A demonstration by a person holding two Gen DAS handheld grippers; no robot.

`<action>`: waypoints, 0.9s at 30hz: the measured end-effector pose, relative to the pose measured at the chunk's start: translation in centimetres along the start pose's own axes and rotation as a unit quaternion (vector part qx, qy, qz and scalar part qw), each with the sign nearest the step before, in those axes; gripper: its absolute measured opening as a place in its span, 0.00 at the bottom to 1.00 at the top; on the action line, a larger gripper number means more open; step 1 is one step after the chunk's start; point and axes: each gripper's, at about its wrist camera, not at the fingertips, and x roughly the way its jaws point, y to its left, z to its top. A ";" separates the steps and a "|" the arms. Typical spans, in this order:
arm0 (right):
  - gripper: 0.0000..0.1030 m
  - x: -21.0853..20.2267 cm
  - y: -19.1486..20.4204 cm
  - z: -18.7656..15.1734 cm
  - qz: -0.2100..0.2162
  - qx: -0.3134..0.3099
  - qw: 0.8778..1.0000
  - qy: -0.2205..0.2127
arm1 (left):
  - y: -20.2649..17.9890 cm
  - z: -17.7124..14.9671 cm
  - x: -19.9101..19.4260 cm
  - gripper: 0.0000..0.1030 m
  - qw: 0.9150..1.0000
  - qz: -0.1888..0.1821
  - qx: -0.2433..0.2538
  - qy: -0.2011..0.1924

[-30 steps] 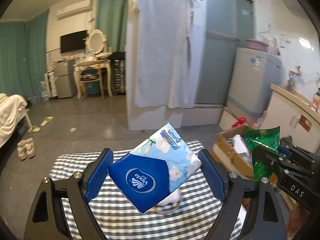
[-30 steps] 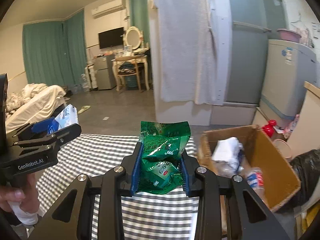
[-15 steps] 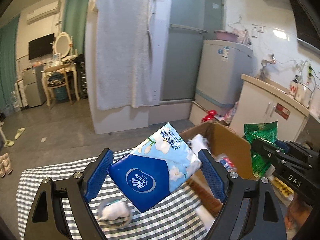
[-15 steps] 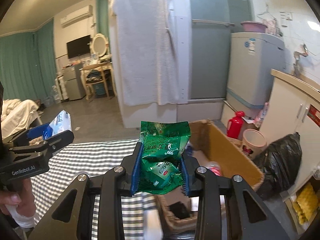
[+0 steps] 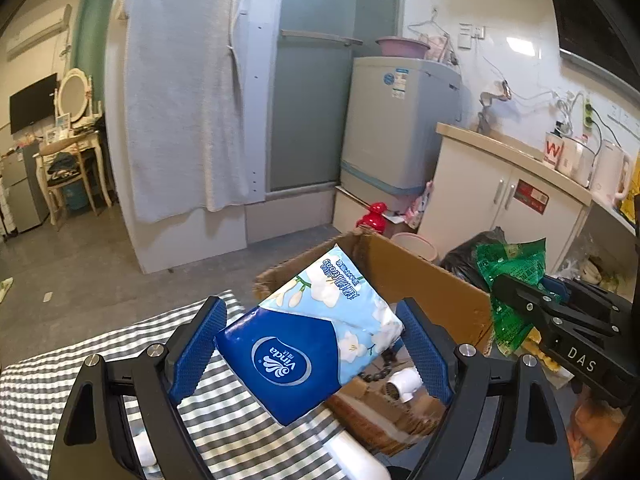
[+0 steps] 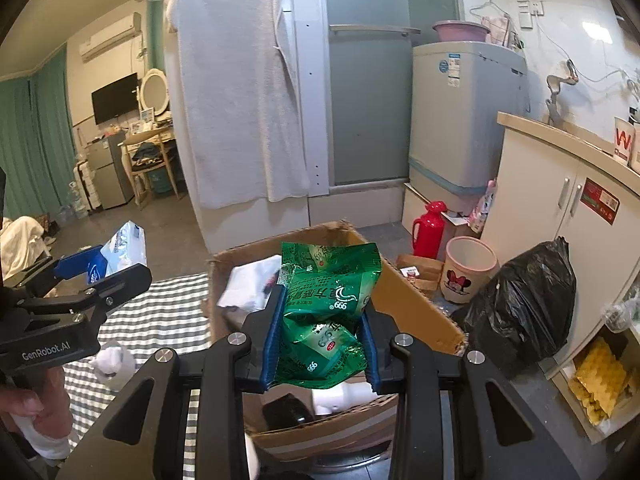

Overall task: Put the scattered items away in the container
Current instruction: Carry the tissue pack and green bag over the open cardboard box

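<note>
My left gripper (image 5: 308, 312) is shut on a blue Vinda tissue pack (image 5: 304, 336), held tilted over the near left corner of the open cardboard box (image 5: 420, 280). In the right wrist view, my right gripper (image 6: 324, 304) is shut on a crinkled green packet (image 6: 328, 300), hanging above the middle of the box (image 6: 408, 304). The box stands at the right end of the striped table (image 6: 160, 320) and holds white items and a dark object. The left gripper (image 6: 100, 268) with its pack (image 6: 124, 244) shows at the left. The green packet (image 5: 512, 256) shows at the right of the left wrist view.
A black rubbish bag (image 6: 524, 300), a pink bin (image 6: 468, 268) and a red flask (image 6: 430, 228) stand on the floor right of the box. A white cabinet (image 6: 560, 200) and a washing machine (image 6: 464, 120) lie beyond. A small white thing (image 6: 114, 360) lies on the table.
Both grippers have swung to the right, from over the striped table to over the cardboard box. Each still holds its item.
</note>
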 end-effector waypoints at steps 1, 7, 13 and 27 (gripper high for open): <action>0.32 0.4 -0.3 0.0 -0.001 0.001 1.000 0.003 | -0.4 0.1 0.5 0.86 1.000 -0.004 0.002 0.002; 0.33 3.2 -1.8 -0.6 -0.004 0.006 1.000 0.025 | -2.2 0.0 4.0 0.86 0.999 -0.037 0.016 0.035; 0.33 6.3 -3.4 -1.1 -0.001 0.018 0.998 0.053 | -3.8 -0.1 8.0 0.86 0.996 -0.060 0.026 0.068; 0.33 12.0 -5.8 -2.0 -0.011 0.019 0.991 0.131 | -6.5 -1.5 14.8 0.86 0.980 -0.083 0.089 0.158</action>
